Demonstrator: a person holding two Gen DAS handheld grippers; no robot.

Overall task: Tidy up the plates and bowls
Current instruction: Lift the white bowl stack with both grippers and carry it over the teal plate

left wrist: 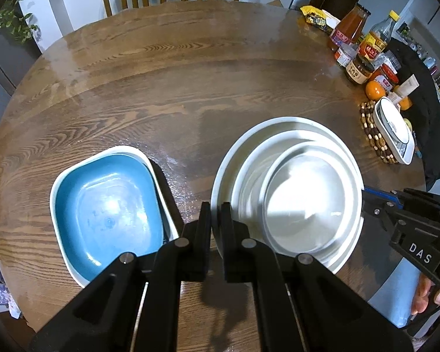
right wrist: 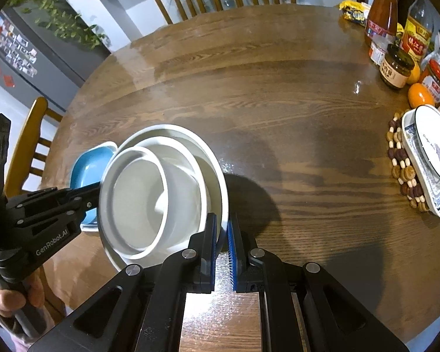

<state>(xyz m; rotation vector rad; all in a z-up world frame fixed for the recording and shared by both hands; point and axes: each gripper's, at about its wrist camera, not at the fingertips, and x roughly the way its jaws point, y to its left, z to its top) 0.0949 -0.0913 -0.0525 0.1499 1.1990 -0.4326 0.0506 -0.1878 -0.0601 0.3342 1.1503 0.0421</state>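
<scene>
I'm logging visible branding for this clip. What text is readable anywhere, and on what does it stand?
"DAS" on the right gripper body.
"GenRobot.AI" on the left gripper body.
Labels on the bottles and jars show print too blurred to read.

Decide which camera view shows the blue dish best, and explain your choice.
The left wrist view. There the blue dish shows its whole inside, nested in a white dish, with only a near corner behind the gripper. In the right wrist view, the white bowls and the other gripper hide most of it.
</scene>
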